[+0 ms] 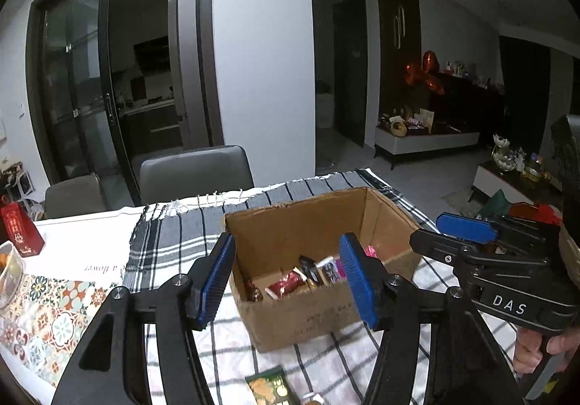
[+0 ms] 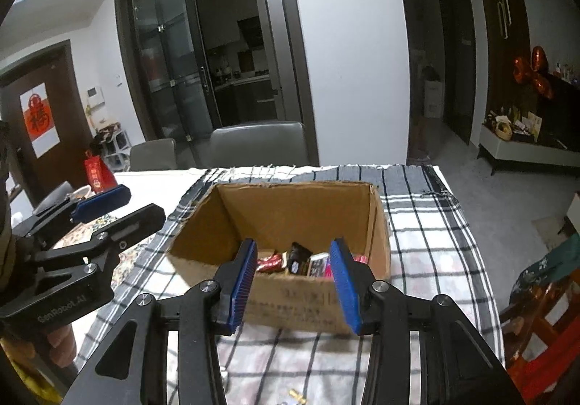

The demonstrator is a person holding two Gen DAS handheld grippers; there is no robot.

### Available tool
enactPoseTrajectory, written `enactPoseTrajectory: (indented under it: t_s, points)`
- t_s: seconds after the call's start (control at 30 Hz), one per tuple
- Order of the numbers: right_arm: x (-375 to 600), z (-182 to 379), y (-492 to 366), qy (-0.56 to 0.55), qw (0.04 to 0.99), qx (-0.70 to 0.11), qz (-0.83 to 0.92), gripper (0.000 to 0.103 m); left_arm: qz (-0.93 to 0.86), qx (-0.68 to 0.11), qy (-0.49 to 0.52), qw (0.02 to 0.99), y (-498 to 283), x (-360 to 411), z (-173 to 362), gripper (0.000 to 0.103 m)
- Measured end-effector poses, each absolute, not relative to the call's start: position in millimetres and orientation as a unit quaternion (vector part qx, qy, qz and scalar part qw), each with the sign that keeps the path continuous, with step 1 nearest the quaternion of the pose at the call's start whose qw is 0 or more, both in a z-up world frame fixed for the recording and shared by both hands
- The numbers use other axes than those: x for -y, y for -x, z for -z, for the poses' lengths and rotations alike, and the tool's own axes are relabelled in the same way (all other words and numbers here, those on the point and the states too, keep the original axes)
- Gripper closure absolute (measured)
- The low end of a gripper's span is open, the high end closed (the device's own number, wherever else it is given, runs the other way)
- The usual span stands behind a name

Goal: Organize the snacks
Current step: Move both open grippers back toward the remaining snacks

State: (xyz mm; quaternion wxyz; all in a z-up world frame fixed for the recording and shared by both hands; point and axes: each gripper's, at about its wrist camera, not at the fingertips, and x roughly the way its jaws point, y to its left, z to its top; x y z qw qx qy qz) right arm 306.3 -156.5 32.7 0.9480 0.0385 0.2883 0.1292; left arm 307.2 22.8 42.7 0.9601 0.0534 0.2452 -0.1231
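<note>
While several wrapped snacks (image 2: pixel 297 261) already lie in the cardboard box (image 2: pixel 282 310) mid-cloth, a green packet (image 1: pixel 270 387) waits at the table's near edge. My left gripper (image 1: pixel 286 281) and right gripper (image 2: pixel 295 287) hang part-open, empty.

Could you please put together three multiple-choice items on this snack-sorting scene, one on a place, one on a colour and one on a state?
1. Where are most of the snack packets?
A. Inside the cardboard box
B. On a chair
C. In the right gripper

2. What colour are the gripper pads?
A. Red
B. Blue
C. Yellow

3. How does the left gripper stand?
A. Shut on a packet
B. Shut on the box wall
C. Open, holding nothing

Answers:
1. A, the packets lie on the box floor.
2. B, both views show blue ribbed pads.
3. C, there is a clear gap between the pads.
</note>
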Motion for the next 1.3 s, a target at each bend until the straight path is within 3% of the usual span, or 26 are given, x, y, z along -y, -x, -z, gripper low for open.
enactPoseTrajectory:
  t_s: [0.73, 1.3]
  points:
    - [146, 17, -238, -0.066, 0.932, -0.330, -0.136, 0.060, 0.144, -0.264, -0.046, 0.953, -224, -38, 6, 0.045]
    - [137, 89, -232, -0.086, 0.902, -0.408, -0.110, 0.060, 0.195, -0.323, -0.028, 0.926, -225, -43, 79, 0.051]
